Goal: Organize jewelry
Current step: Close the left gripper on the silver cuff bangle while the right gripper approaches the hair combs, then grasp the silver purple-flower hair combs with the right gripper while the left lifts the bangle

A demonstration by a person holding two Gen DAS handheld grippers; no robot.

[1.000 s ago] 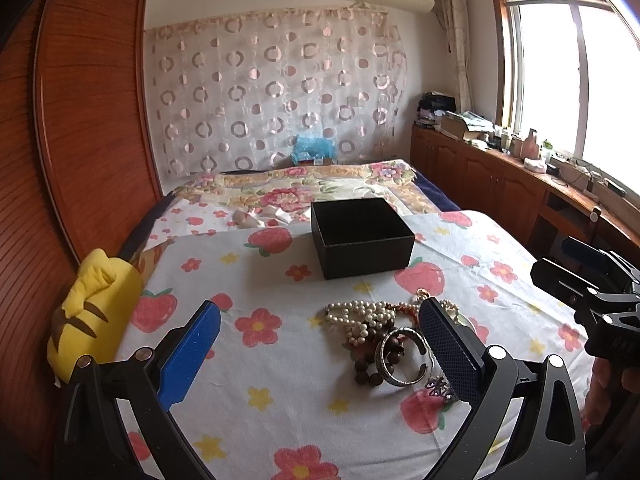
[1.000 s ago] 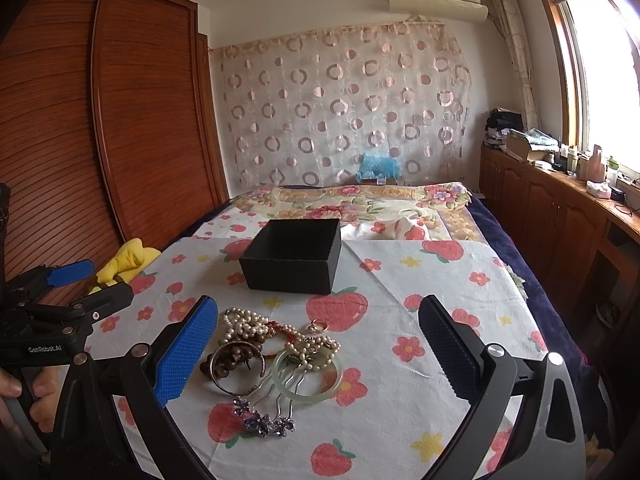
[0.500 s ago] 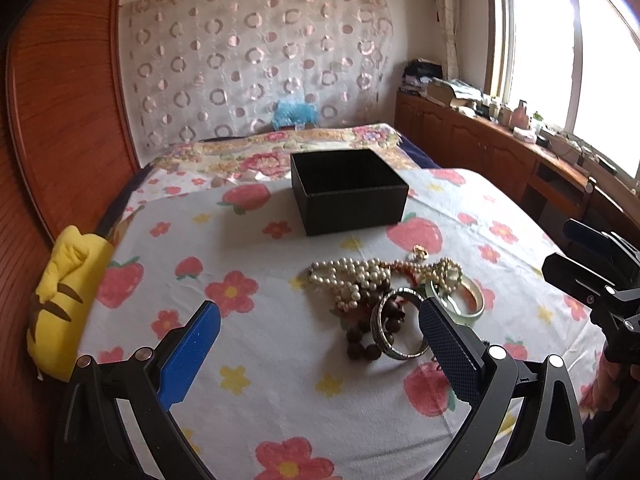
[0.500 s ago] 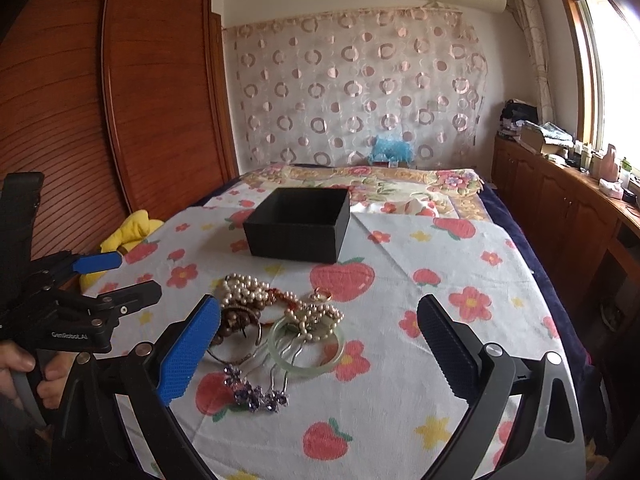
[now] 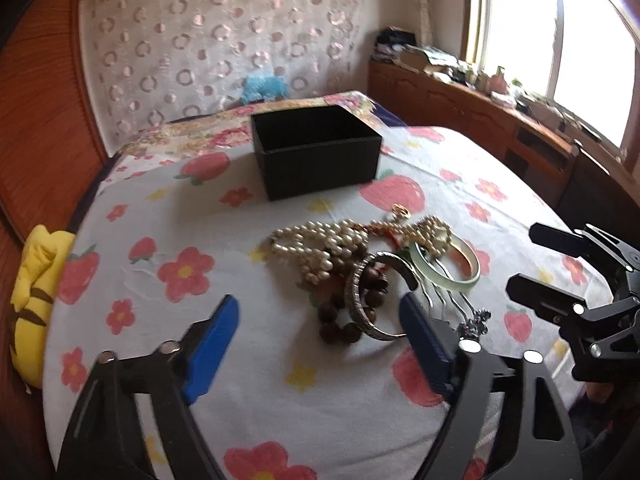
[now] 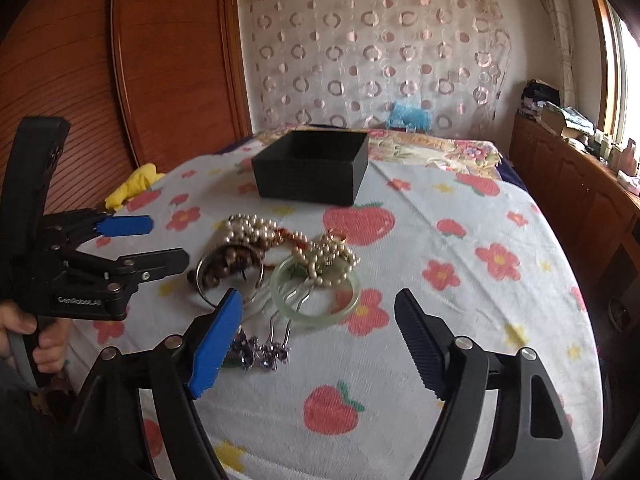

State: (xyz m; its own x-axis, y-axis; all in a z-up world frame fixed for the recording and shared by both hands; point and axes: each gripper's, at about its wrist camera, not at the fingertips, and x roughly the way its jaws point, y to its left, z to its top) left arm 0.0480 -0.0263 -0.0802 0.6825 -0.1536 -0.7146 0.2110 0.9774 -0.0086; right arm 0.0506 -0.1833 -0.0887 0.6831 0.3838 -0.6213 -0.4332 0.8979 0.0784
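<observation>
A pile of jewelry lies on the flowered sheet: a pearl necklace (image 5: 316, 246), a silver bangle (image 5: 362, 304) over dark wooden beads (image 5: 344, 330), a green jade bangle (image 5: 446, 266), a gold ring (image 5: 401, 212) and a purple hair comb (image 6: 262, 350). An open black box (image 5: 316, 150) stands behind the pile. My left gripper (image 5: 320, 332) is open and empty, just short of the silver bangle. My right gripper (image 6: 318, 328) is open and empty, just short of the jade bangle (image 6: 316, 292). Each gripper shows in the other's view, the left (image 6: 132, 244) and the right (image 5: 544, 262).
A yellow plush toy (image 5: 30, 296) lies at the bed's left edge by the wooden wardrobe (image 6: 100, 72). A wooden counter (image 5: 500, 120) with clutter runs along the right under the window. A blue toy (image 6: 408, 116) sits at the bed's head.
Both grippers have moved forward and down toward the jewelry pile, which now looks nearer and larger. Both remain open. The jewelry and box have not moved.
</observation>
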